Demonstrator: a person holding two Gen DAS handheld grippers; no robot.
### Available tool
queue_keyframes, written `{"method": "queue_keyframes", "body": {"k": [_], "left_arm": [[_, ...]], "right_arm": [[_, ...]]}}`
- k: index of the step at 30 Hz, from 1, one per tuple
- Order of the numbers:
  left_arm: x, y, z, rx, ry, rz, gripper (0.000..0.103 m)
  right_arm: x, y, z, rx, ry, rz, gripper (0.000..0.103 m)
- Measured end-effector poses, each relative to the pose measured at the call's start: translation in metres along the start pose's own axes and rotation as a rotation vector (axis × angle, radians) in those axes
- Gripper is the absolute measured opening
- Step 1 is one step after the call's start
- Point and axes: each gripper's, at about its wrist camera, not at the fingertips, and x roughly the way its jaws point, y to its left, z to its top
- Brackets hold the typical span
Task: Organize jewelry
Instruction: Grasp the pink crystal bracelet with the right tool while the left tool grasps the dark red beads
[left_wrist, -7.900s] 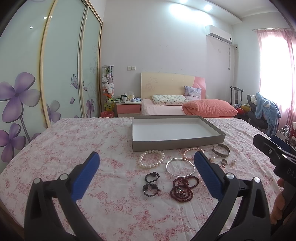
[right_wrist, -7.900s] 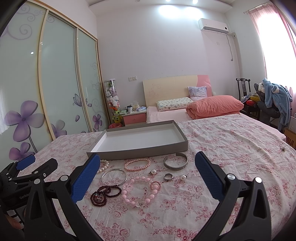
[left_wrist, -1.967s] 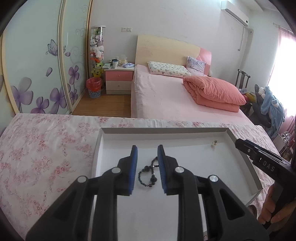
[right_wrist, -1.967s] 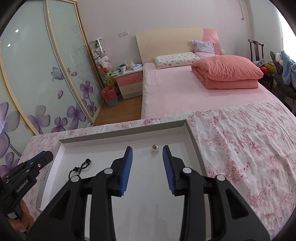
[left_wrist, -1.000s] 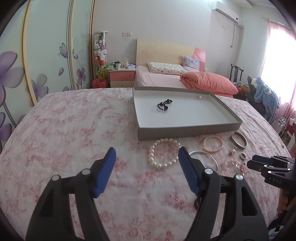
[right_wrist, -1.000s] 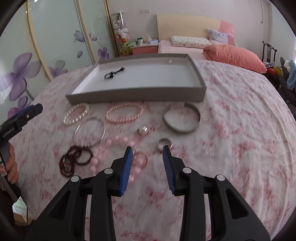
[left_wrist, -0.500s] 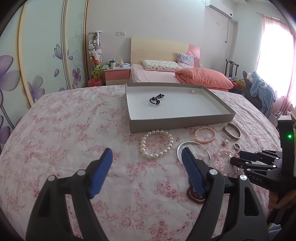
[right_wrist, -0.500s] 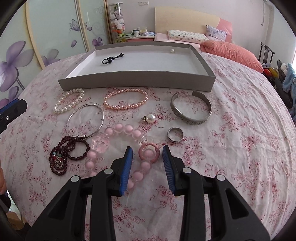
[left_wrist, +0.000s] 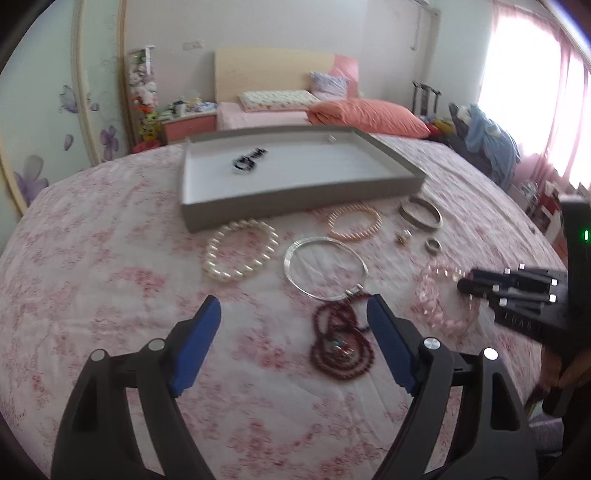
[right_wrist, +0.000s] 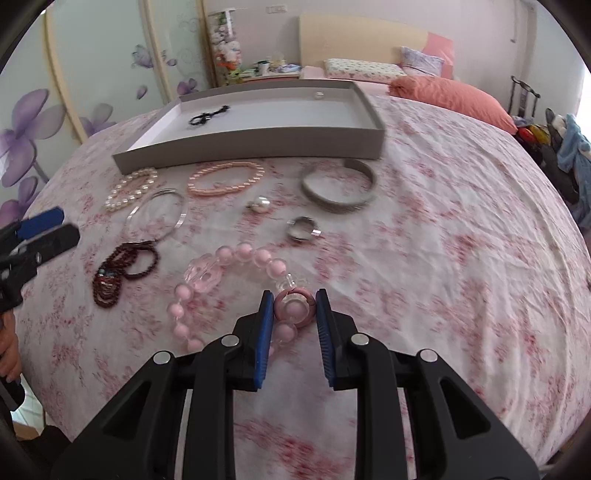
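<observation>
A grey tray (left_wrist: 295, 197) (right_wrist: 258, 149) on the flowered bedspread holds a black bead bracelet (left_wrist: 248, 164) (right_wrist: 207, 115) and a small pearl (right_wrist: 318, 95). In front of it lie a white pearl bracelet (left_wrist: 240, 254), a silver bangle (left_wrist: 325, 267), a peach bead bracelet (left_wrist: 354, 221), a grey cuff (right_wrist: 338, 186), a ring (right_wrist: 303, 227), a pearl (right_wrist: 260, 205) and a dark red bead string (left_wrist: 341, 345) (right_wrist: 122, 269). My right gripper (right_wrist: 293, 306) has its jaws around the ring of the pink bead bracelet (right_wrist: 236, 262), nearly closed. My left gripper (left_wrist: 295, 325) is open, above the dark red string.
A bed with an orange quilt (left_wrist: 365, 118), a nightstand (left_wrist: 188, 125) and a wardrobe with purple flowers stand behind. A chair with blue clothes (left_wrist: 487, 140) is at right by the window.
My right gripper has dropped to the pink bead bracelet and its jaws now flank the pink ring. My left gripper has moved right and lower, toward the dark red string.
</observation>
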Motion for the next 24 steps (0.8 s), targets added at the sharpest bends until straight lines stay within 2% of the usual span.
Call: {"method": "queue_keyframes", "body": {"k": [5, 8, 14, 19, 21, 23, 24], "left_arm": [[0.022, -0.025, -0.004, 0.059, 0.079, -0.013, 0.080], [0.033, -0.030, -0.005, 0.068, 0.108, 0.021, 0.079], [0.042, -0.035, -0.005, 0.059, 0.124, 0.051, 0.066], [0.040, -0.041, -0.005, 0.057, 0.106, 0.055, 0.045], [0.039, -0.044, -0.006, 0.062, 0.096, 0.067, 0.022], [0.037, -0.042, -0.007, 0.056, 0.097, 0.063, 0.010], [0.036, -0.039, -0.007, 0.048, 0.097, 0.056, 0.010]], "right_arm": [[0.000, -0.016, 0.002, 0.051, -0.009, -0.030, 0.024], [0.002, -0.014, 0.002, 0.038, -0.011, -0.032, 0.024], [0.003, -0.015, 0.002, 0.039, -0.021, -0.028, 0.024], [0.003, -0.014, 0.002, 0.040, -0.026, -0.032, 0.024], [0.003, -0.014, 0.002, 0.041, -0.027, -0.031, 0.024], [0.003, -0.014, 0.002, 0.042, -0.025, -0.027, 0.024], [0.003, -0.014, 0.002, 0.043, -0.025, -0.025, 0.024]]}}
